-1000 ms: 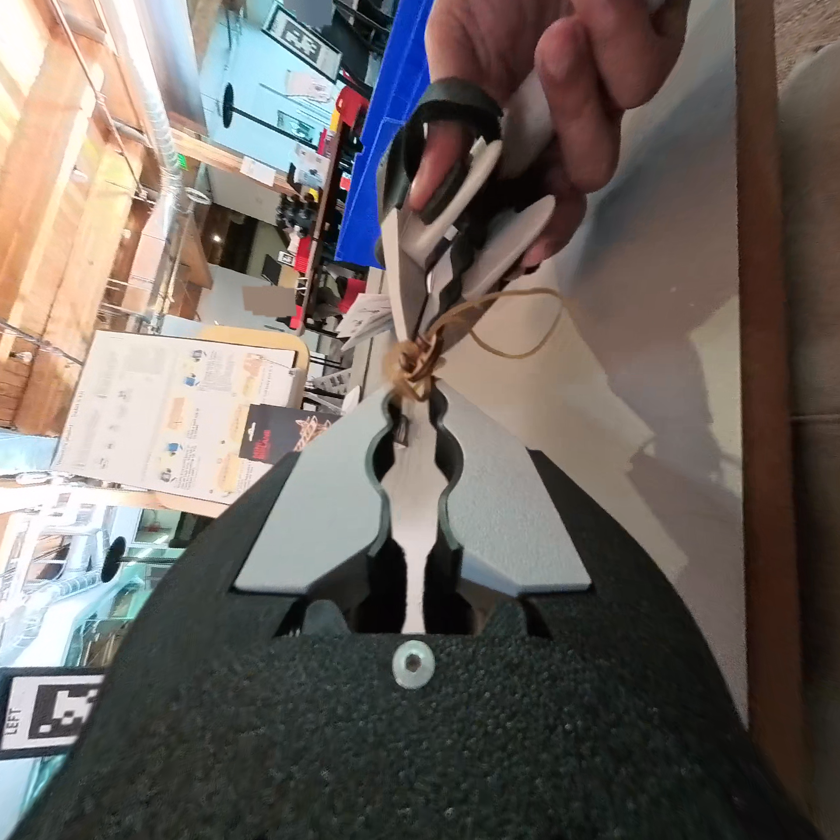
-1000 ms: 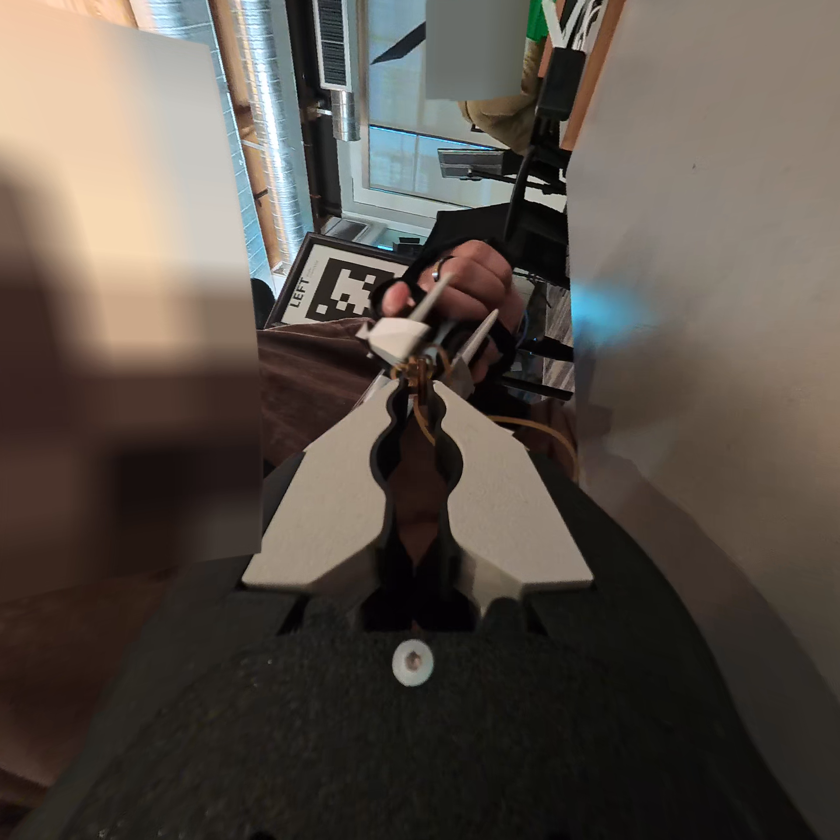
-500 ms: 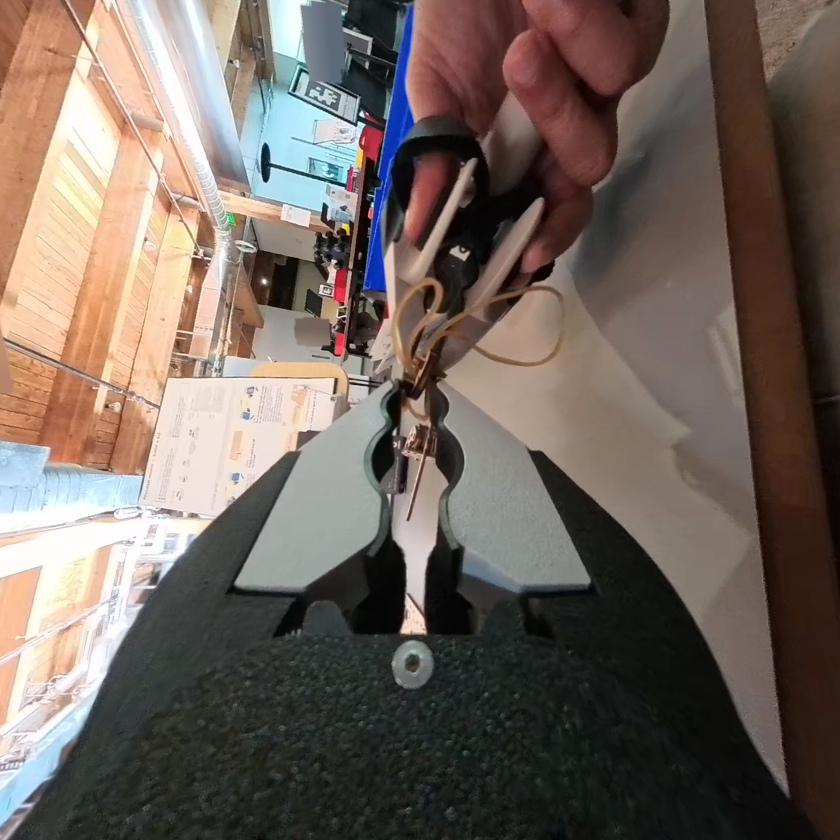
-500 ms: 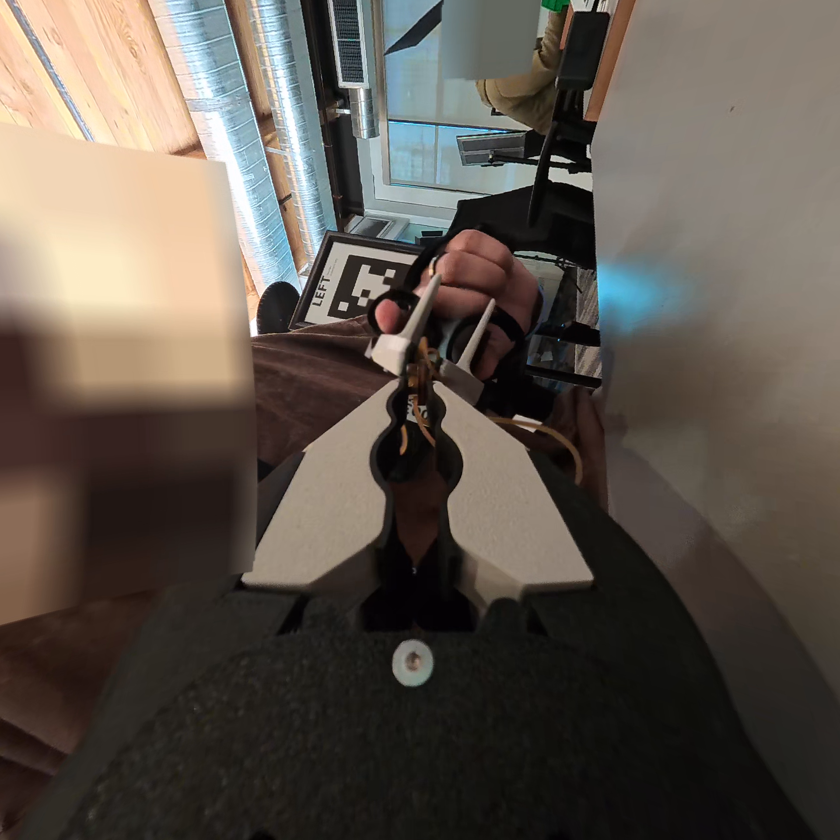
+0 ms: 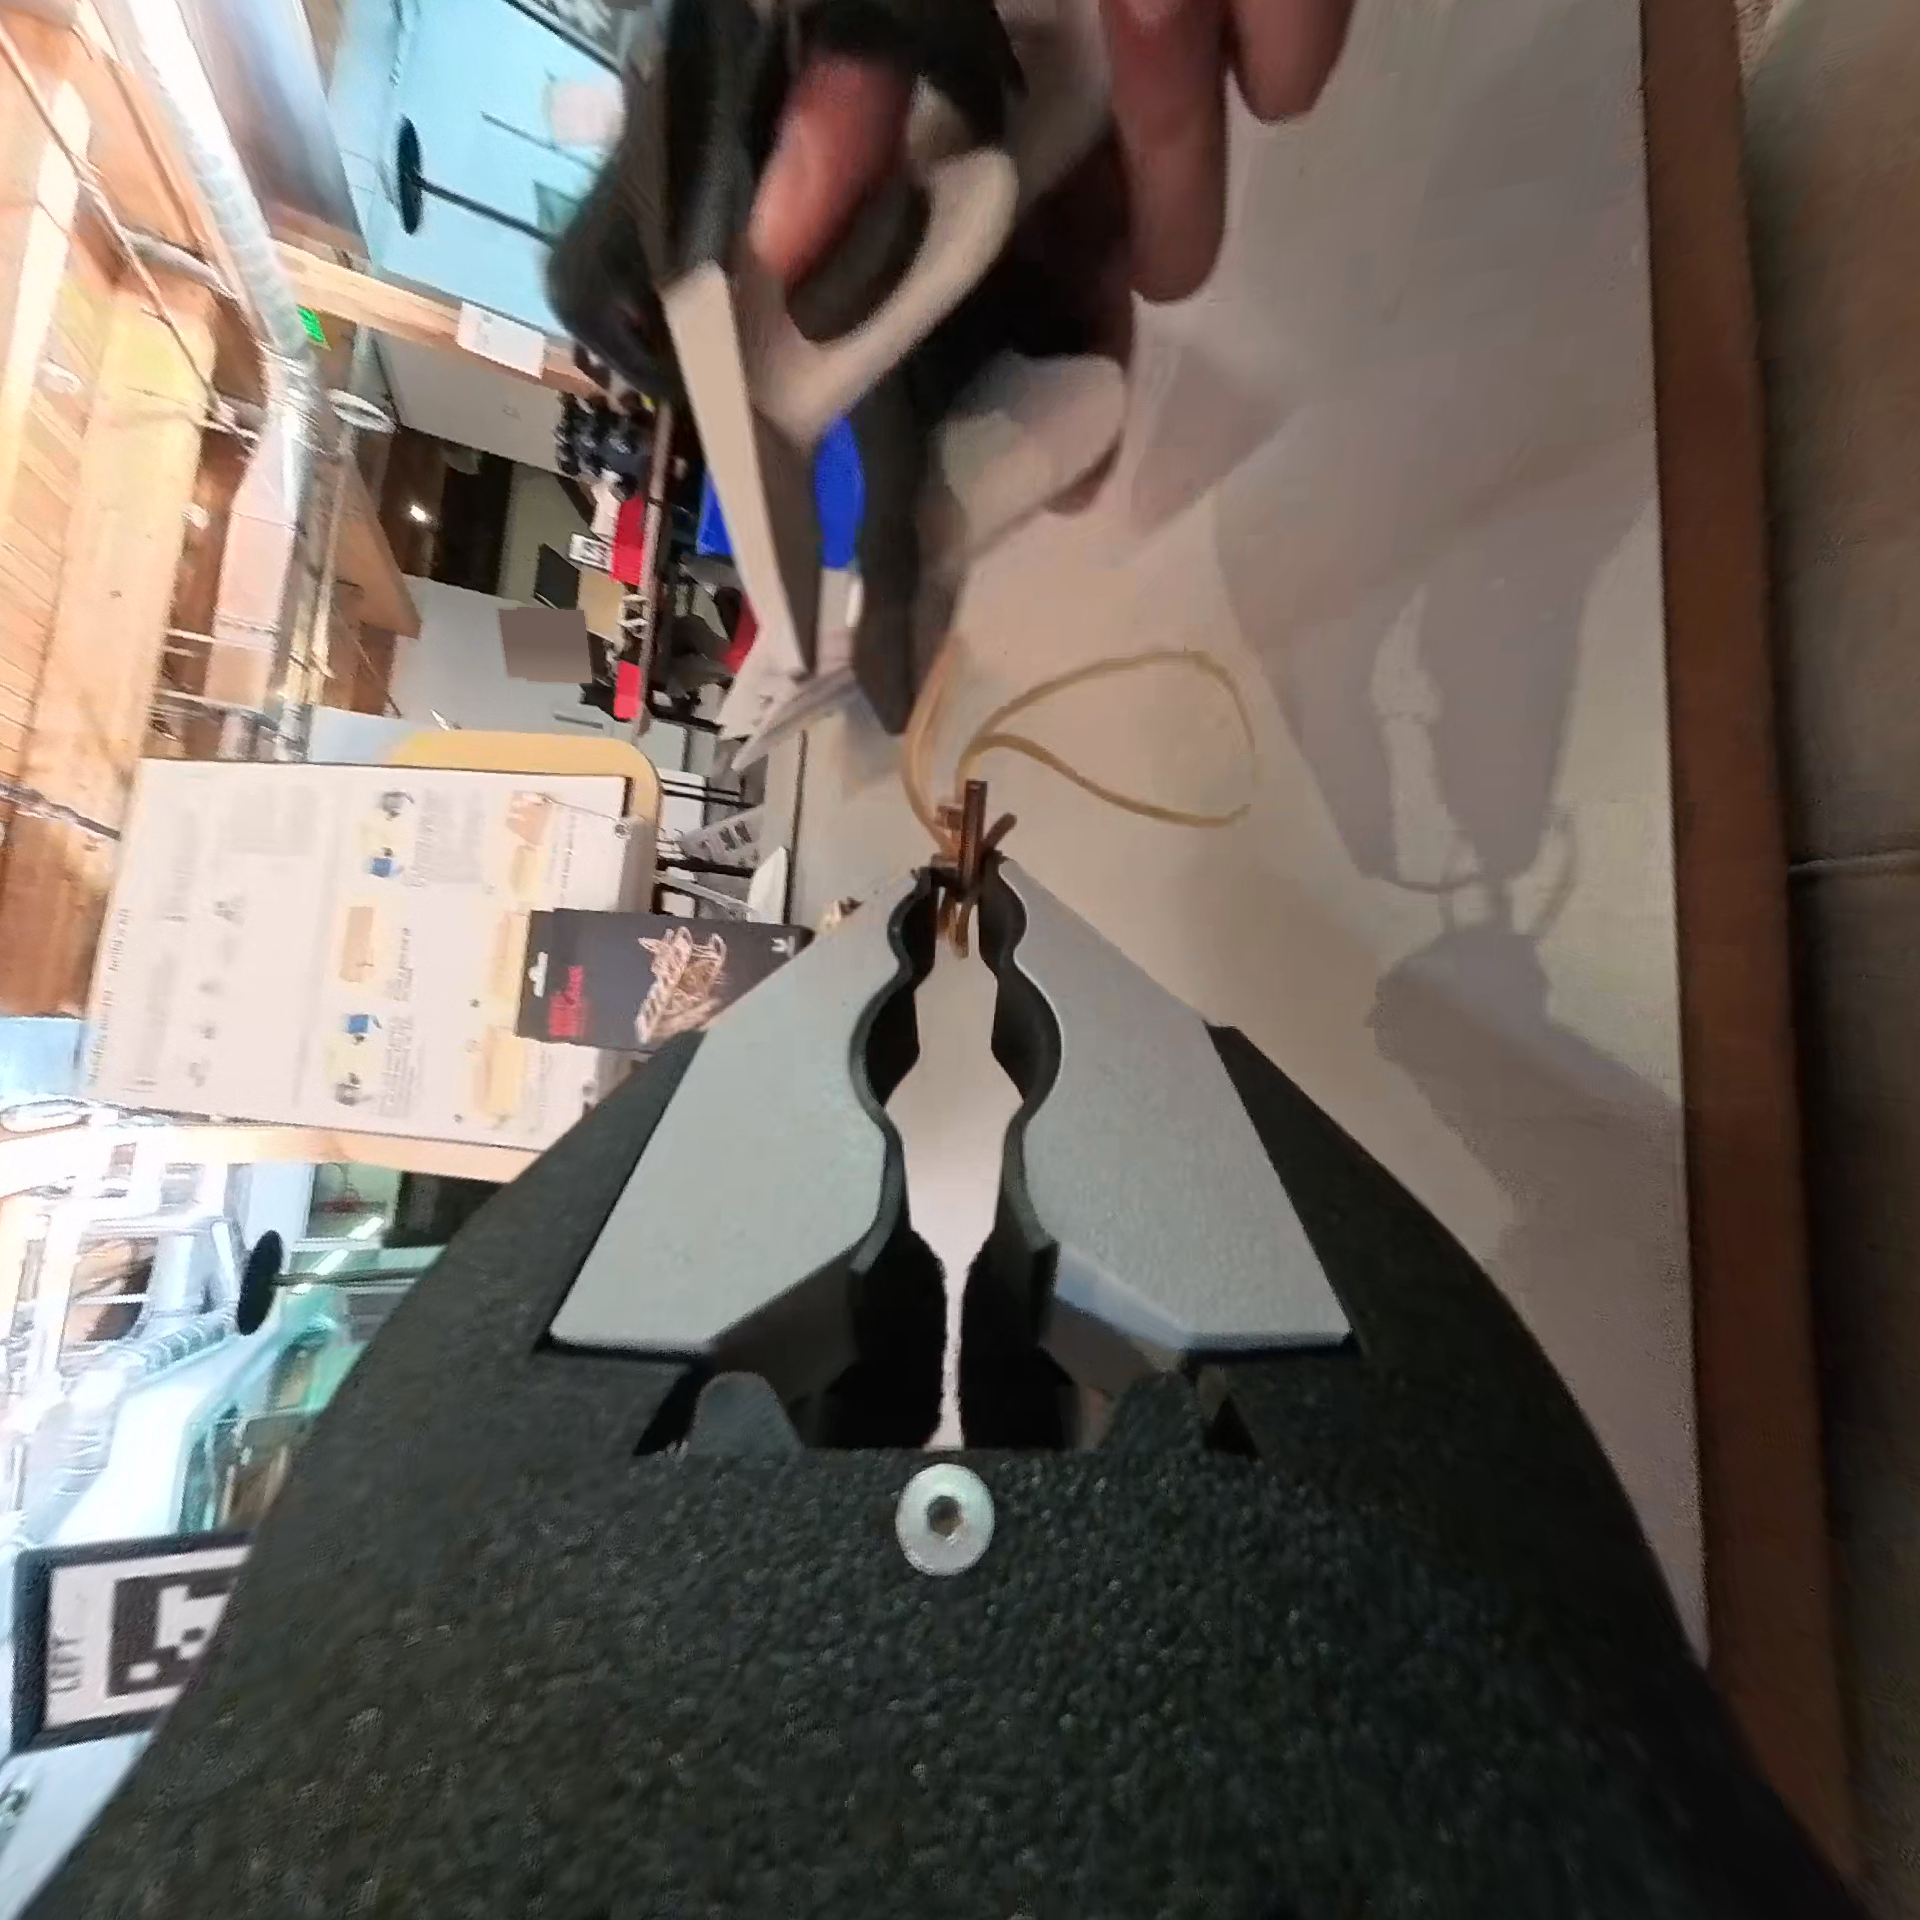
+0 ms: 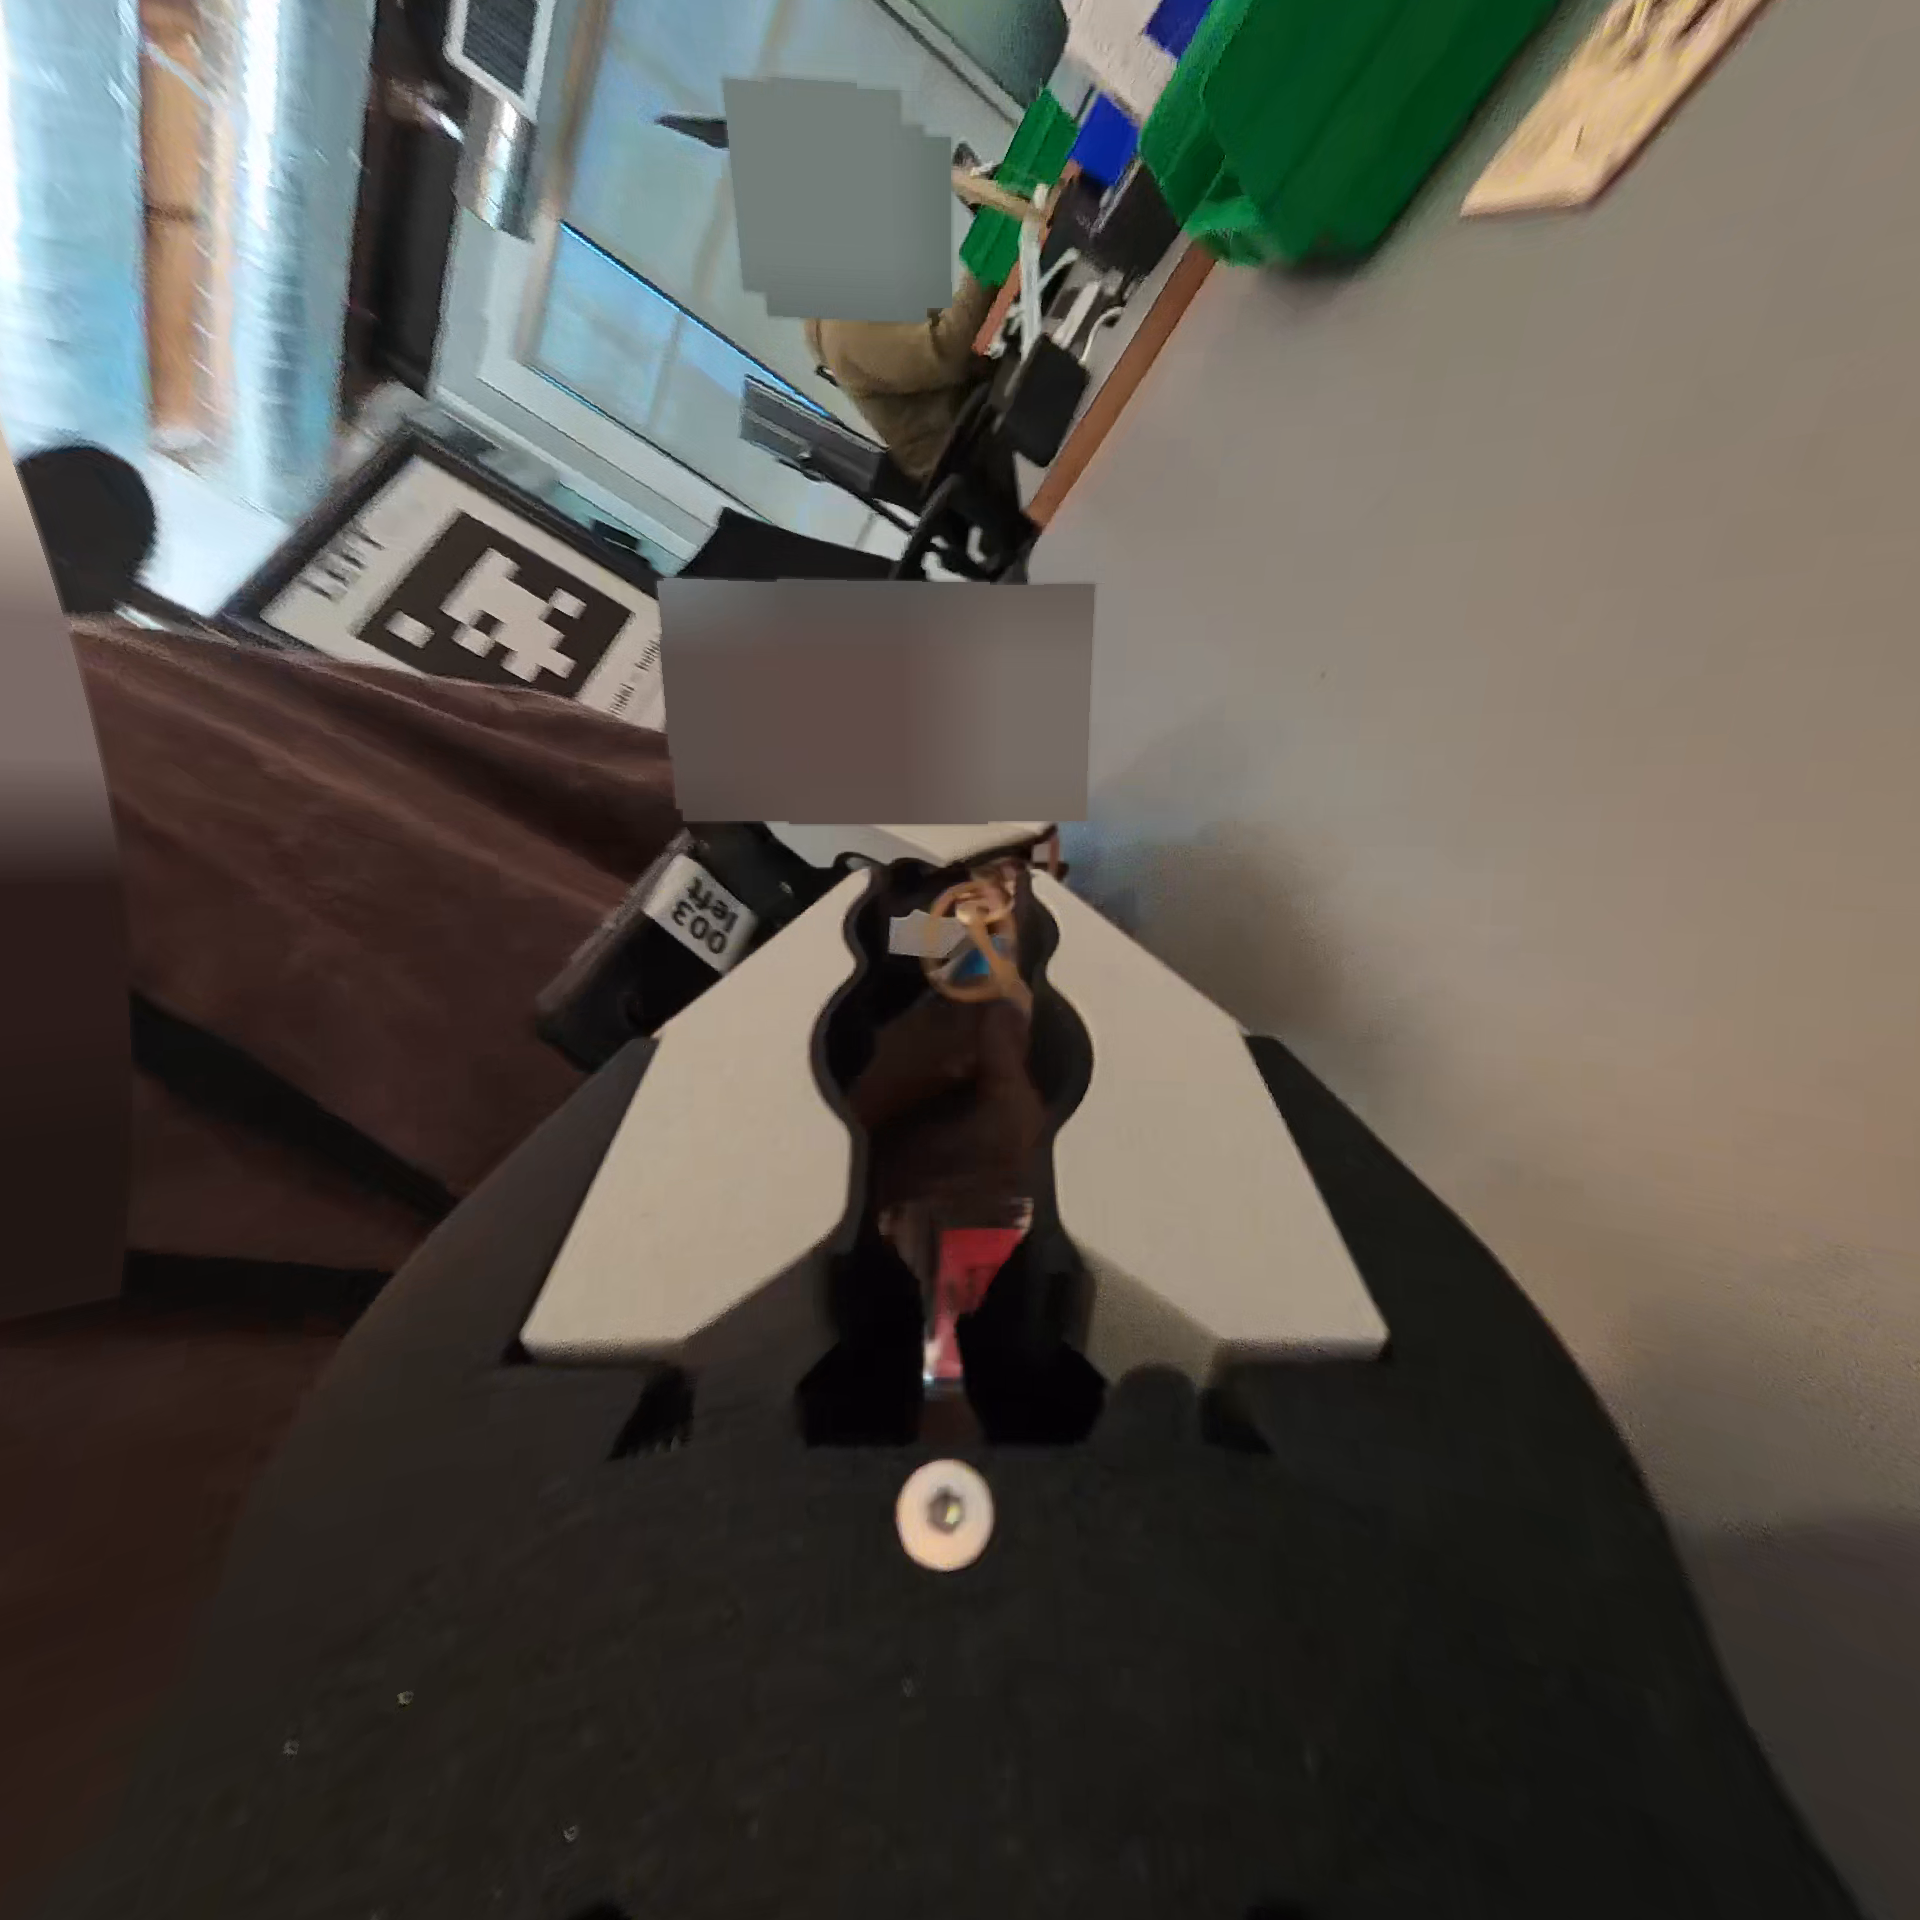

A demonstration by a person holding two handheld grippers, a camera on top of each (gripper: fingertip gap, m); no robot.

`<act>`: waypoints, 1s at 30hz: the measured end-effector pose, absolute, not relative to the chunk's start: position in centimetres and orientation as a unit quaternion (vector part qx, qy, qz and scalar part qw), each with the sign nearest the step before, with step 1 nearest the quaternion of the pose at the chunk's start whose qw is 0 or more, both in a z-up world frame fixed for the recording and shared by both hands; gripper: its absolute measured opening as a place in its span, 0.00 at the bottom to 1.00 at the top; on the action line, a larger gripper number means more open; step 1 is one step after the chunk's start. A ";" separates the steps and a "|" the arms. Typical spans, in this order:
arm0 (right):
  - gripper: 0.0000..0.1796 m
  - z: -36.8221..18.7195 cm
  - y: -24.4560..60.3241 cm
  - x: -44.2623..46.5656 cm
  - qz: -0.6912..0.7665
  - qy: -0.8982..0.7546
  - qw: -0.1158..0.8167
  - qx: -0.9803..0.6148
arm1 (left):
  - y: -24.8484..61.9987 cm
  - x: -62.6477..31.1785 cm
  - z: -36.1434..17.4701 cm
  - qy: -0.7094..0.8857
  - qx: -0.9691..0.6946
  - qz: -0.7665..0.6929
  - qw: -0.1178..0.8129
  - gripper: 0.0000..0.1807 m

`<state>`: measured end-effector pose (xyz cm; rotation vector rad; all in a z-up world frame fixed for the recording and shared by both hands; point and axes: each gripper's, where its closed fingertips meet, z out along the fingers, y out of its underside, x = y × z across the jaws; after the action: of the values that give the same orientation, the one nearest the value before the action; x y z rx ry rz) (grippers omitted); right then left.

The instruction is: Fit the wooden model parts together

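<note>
My left gripper [image 5: 961, 888] is shut on a small dark wooden part [image 5: 971, 831] at its fingertips. A tan rubber band [image 5: 1164, 655] hangs from that part in a loose loop over the table. My right gripper [image 5: 852, 665], held by a hand, is blurred above and just beyond it. In the right wrist view my right gripper [image 6: 958, 883] has its jaws apart. The rubber band [image 6: 971, 951] and the small part show in the gap. The left gripper's black body [image 6: 686, 935] lies just past the tips.
A pale table [image 5: 1455, 520] with a brown wooden edge [image 5: 1704, 935] runs along the right. A black model box [image 5: 644, 987] and an instruction sheet [image 5: 343, 935] stand behind. Green bins [image 6: 1299, 125] sit on the far table. A person's brown garment [image 6: 364, 883] fills the left.
My right gripper has let its jaws apart and pulled back from the part. The rubber band, stretched at its fingers before, now hangs loose. My left gripper still grips the part.
</note>
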<state>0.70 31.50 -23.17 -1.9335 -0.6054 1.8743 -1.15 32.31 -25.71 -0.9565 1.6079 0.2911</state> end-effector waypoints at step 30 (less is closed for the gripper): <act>0.00 -22.3 30.6 -2.6 0.576 -0.375 0.287 -0.667 | 30.2 -0.6 -21.8 0.655 -0.356 0.096 0.660 0.03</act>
<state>-2.60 30.56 -22.32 -1.7823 -1.0017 1.5405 -0.62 30.18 -21.78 -0.8051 1.4817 0.2183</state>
